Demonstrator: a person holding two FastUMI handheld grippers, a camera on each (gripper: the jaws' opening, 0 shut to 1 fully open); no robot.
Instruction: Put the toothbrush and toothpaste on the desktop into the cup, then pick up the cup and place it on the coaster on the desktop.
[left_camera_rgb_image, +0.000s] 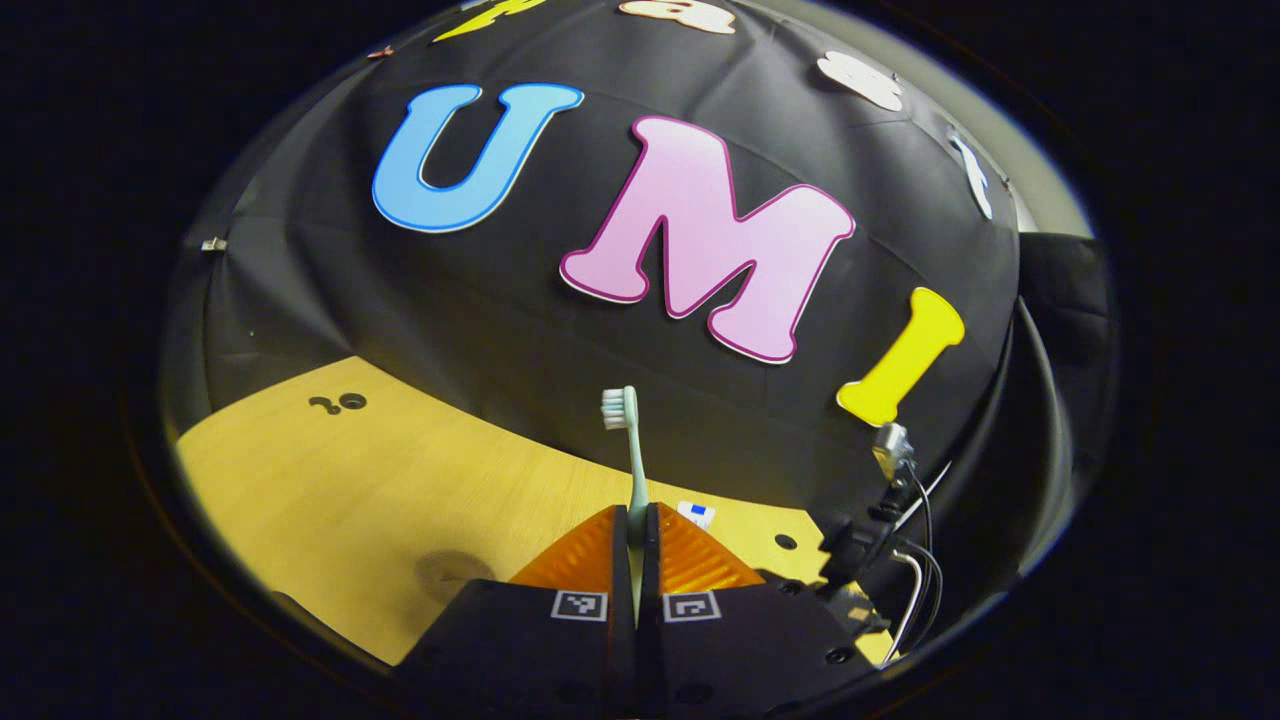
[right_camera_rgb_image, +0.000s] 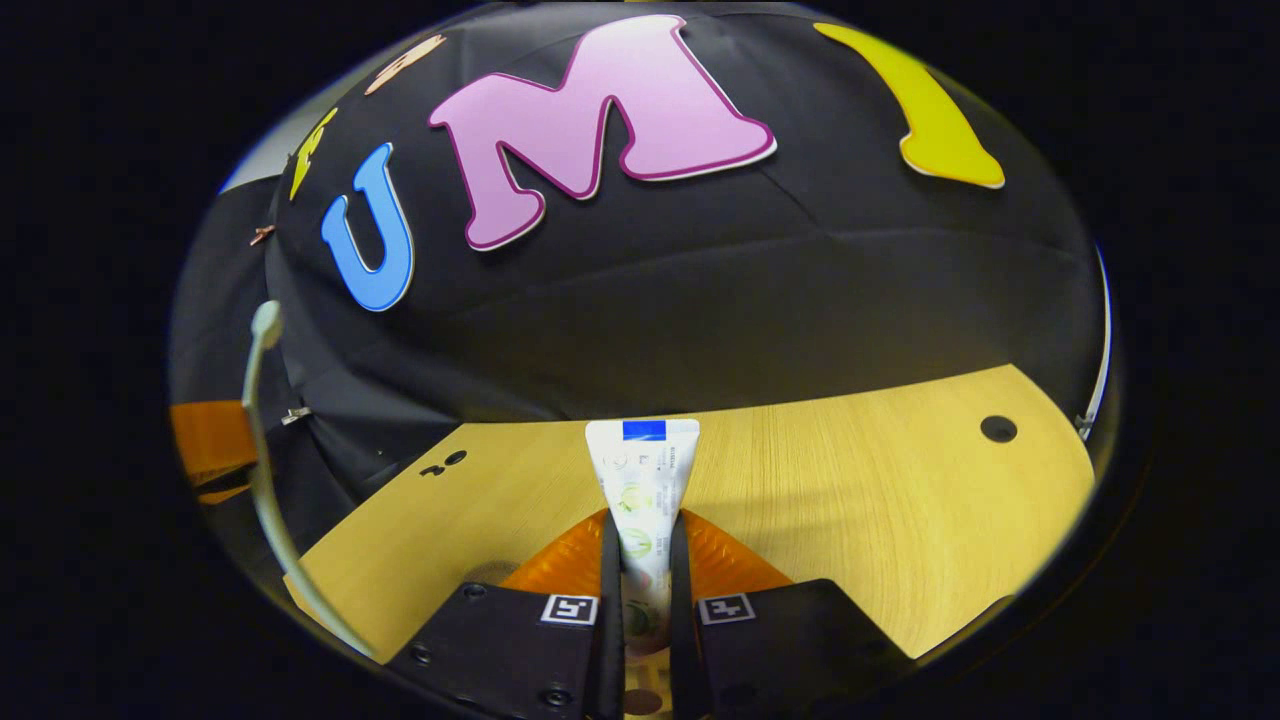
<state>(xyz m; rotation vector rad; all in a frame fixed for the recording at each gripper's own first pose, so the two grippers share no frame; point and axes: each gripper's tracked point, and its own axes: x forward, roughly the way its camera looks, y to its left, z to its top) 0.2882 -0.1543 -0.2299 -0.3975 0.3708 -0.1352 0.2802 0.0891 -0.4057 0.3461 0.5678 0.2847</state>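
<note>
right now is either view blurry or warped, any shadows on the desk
Left gripper view: sharp, fisheye bows the desktop edge; a soft dark shadow sits ahead of the left gripper clamping the toothbrush. Right gripper view: toothpaste crisp, toothbrush handle bent by distortion.

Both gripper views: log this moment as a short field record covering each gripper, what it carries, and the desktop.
left gripper: shut on the toothbrush
toothbrush: pale green, upright between the orange fingers, bristle head on top
right gripper: shut on the toothpaste
toothpaste: white tube with a blue band at its far end, pointing forward over the desktop
desktop: light wood with dark round holes
task stage: both items lifted, neither in a cup yet
</note>
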